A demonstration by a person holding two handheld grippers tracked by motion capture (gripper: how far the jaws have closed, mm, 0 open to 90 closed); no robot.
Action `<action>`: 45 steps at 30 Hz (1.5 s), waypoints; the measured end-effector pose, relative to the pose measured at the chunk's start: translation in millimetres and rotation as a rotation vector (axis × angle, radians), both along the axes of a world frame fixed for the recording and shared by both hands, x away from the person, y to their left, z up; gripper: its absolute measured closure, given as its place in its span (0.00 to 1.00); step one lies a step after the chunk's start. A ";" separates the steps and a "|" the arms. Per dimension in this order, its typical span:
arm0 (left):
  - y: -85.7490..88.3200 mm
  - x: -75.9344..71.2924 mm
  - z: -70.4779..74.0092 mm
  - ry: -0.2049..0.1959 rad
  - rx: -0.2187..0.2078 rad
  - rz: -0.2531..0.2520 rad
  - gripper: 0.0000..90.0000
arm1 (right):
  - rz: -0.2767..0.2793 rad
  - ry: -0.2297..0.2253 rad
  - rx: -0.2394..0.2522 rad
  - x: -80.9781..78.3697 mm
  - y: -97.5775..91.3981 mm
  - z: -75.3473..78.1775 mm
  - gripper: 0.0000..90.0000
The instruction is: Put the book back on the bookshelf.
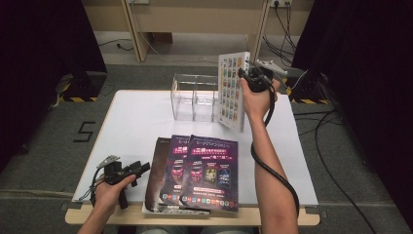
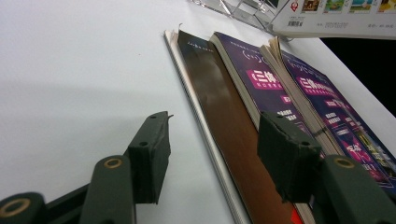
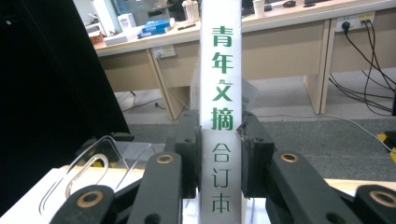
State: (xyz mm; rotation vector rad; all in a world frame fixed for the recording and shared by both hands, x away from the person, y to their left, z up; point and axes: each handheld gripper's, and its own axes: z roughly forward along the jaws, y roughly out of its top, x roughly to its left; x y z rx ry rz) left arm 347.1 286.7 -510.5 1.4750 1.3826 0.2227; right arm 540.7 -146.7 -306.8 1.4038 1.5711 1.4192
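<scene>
Held upright by its spine in the clamped right gripper [image 1: 249, 78], a white book [image 1: 233, 90] at the far right of the table [image 1: 131, 122], long axis vertical, just right of the clear plastic rack [image 1: 195, 97] and nearly touching its right wall, the nearest thing in the way of any move leftward into a slot. At the near left edge, the left gripper [image 1: 139, 170] resting low with jaws spread and empty, pointed toward the three dark books [image 1: 195, 173] fanned flat along the near edge, just right of it and well apart from the rack.
</scene>
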 end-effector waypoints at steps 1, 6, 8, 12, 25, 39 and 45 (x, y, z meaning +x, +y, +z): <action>0.0 0.0 0.0 0.000 0.000 0.000 0.48 | 0.000 0.000 0.000 0.0 0.0 0.0 0.81; -0.3 0.0 0.2 0.000 0.000 0.001 0.48 | 0.031 0.007 -0.007 -14.0 -7.4 -3.9 0.81; -0.7 -0.1 0.2 0.000 0.000 0.000 0.48 | 0.035 0.011 -0.014 -17.0 -8.3 -4.5 0.81; -2.1 -0.4 -0.2 0.002 0.002 -0.005 0.48 | 0.053 0.032 -0.019 -27.5 -12.8 -10.2 0.81; -4.8 -0.7 -0.2 0.003 0.004 -0.006 0.48 | 0.091 0.068 -0.009 -68.2 -29.7 -27.7 0.81; -6.8 -1.5 0.0 0.001 0.006 -0.010 0.48 | 0.144 0.091 0.026 -92.7 -37.9 -41.8 0.79; -7.6 -1.1 -0.1 0.000 0.008 -0.012 0.48 | 0.177 0.091 0.040 -87.0 -41.3 -36.2 0.73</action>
